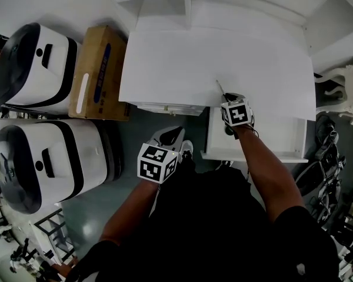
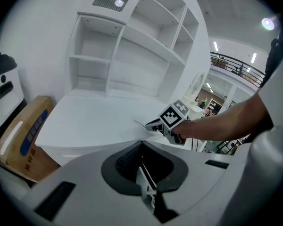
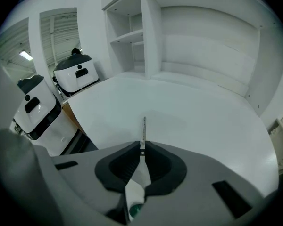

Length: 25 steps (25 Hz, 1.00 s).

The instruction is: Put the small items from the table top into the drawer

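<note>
Two fingers of your left gripper (image 2: pixel 144 166) are pressing together on nothing, low down near the open drawer (image 1: pixel 265 137). Your right gripper's (image 3: pixel 141 150) fingers are pinching just the near end of a thin metal strip (image 3: pixel 143 128). It could be twisting loose and missing the drawer. Its far end is poking out over the desk (image 1: pixel 182 63).

Smooth matt white table top (image 1: pixel 182 63); brown cardboard box (image 1: pixel 97 72); glossy plastic machines (image 1: pixel 41 69).

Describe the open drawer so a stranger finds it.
Start at the white desk. At its front edge, right end, a white drawer stands pulled out toward the person, just below the right hand-held gripper; nothing else there projects as far.
</note>
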Available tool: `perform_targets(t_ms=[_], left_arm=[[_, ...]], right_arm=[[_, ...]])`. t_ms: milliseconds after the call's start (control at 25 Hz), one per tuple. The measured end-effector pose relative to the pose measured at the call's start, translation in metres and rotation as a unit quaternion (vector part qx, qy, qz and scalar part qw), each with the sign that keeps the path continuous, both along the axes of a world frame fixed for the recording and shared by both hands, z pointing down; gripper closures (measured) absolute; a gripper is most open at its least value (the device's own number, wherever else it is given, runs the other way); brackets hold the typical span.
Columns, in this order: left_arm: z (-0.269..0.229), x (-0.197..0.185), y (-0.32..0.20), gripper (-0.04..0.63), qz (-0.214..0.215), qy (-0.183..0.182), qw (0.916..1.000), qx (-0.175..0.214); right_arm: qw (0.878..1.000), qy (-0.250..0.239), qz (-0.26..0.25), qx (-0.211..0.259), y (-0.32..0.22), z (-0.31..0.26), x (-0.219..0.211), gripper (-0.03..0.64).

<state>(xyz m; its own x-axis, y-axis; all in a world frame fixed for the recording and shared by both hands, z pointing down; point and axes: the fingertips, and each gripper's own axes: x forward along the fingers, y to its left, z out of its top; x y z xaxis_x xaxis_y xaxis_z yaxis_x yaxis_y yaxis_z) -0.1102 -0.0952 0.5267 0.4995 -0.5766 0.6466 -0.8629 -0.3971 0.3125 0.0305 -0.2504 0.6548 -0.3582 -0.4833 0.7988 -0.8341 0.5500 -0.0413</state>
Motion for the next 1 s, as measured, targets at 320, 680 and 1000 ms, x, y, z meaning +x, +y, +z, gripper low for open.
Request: perform_targets(t_ms=[320,680,1000], left_arm=[[-0.001,0.012,0.002,0.591,0.01,0.0,0.9999,0.003],[0.0,0.023,0.004,0.591,0.024,-0.002,0.9997,0.002],[0.001,0.041,0.001,0.591,0.037,-0.002,0.9993,0.003]], right_arm=[[0.999,-0.002,-0.039,0.027,0.023,-0.016,0.011,0.568],[0.981,0.036,-0.184,0.056,0.092,-0.021,0.041,0.568],[0.955,0.073,-0.287,-0.006,0.145,0.02,0.071,0.568]])
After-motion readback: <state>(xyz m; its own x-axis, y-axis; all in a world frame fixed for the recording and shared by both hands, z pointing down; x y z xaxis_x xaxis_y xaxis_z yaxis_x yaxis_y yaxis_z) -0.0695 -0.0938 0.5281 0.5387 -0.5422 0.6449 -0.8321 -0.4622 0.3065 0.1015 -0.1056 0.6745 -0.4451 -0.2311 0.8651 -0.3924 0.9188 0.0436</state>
